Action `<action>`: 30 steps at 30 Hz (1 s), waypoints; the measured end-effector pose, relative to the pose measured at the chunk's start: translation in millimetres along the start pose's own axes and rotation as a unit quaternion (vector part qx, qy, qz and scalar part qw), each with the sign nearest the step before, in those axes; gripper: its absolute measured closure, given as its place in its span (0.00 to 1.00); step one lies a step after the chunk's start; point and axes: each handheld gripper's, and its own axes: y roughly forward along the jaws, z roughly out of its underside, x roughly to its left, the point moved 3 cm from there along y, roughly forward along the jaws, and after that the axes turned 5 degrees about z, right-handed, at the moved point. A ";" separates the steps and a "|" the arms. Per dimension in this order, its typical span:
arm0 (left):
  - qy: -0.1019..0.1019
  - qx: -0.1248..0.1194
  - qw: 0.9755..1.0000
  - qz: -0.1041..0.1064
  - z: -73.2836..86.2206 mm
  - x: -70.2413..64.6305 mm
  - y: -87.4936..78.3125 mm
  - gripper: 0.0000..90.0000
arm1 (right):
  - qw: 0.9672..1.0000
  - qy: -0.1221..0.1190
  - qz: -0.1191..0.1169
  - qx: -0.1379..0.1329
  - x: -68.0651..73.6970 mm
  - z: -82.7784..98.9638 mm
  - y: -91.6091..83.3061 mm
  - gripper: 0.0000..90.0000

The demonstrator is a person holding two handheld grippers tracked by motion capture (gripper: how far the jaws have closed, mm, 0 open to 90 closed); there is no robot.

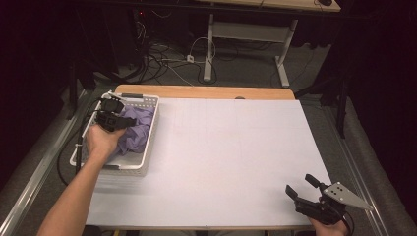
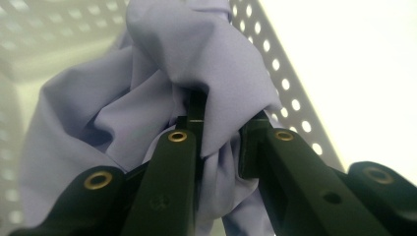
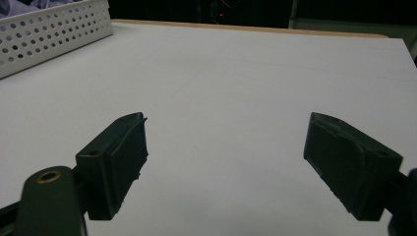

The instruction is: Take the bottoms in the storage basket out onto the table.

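Observation:
A lilac cloth (image 1: 137, 129) lies bunched in a white perforated basket (image 1: 145, 162) at the table's left. My left gripper (image 1: 119, 121) reaches into the basket from the near side, and in the left gripper view its jaws are shut on a fold of the lilac cloth (image 2: 216, 93), with my left gripper (image 2: 223, 130) pinching the fabric between the pads. My right gripper (image 1: 299, 186) rests at the near right corner of the white table, jaws spread wide. In the right gripper view my right gripper (image 3: 226, 162) has nothing between its fingers (image 3: 123, 162).
The white table top (image 1: 231, 147) spreads between the two hands. The basket's perforated wall (image 3: 54, 32) shows at the far left of the right gripper view. Behind the table's wooden far edge (image 1: 206, 92) are a desk's legs and loose cables on the floor.

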 end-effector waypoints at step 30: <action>0.021 -0.062 0.995 0.077 -45.0 -32.7 -70.9 0.88 | 1.000 -0.003 0.001 0.001 0.7 -0.1 0.1 0.20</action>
